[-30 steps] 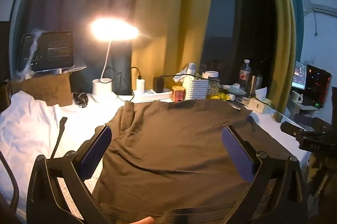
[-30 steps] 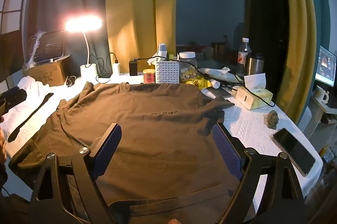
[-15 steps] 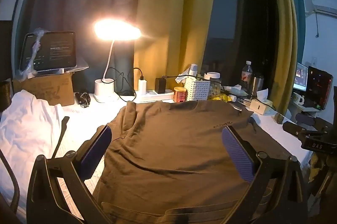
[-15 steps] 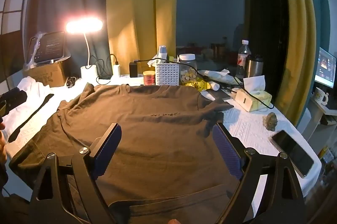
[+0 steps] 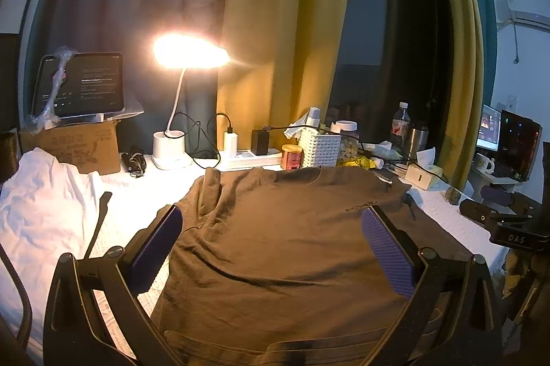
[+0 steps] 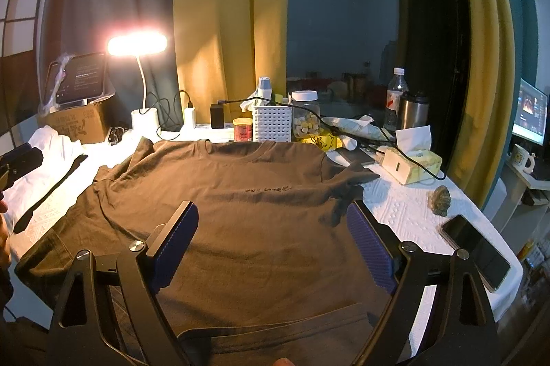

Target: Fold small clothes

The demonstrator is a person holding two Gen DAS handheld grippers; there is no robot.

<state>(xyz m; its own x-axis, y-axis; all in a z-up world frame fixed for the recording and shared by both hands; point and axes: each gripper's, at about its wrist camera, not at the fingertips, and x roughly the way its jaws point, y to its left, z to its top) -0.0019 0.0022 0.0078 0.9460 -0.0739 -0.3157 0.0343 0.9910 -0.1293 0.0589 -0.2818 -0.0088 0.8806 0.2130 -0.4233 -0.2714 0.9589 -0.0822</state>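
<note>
A dark brown T-shirt [image 5: 295, 239] lies spread flat on the white-covered table, collar at the far side, hem toward me; it also shows in the right wrist view [image 6: 240, 214]. Its left sleeve is bunched, its right sleeve crumpled. My left gripper [image 5: 271, 245] is open and empty, hovering above the shirt's left half near the hem. My right gripper [image 6: 271, 242] is open and empty, above the shirt's right half near the hem. A second dark garment edge lies at the near rim under the hem [image 6: 275, 328].
A lit desk lamp [image 5: 189, 56], tablet on a cardboard box [image 5: 79, 139], power strip, white basket [image 6: 271, 122], jar, bottles and tissue box [image 6: 412, 163] line the far edge. A phone [image 6: 476, 251] and a small stone lie at right. White cloth [image 5: 37, 201] lies at left.
Both grippers have lifted and drawn back very slightly; the shirt has not moved. Both stay open.
</note>
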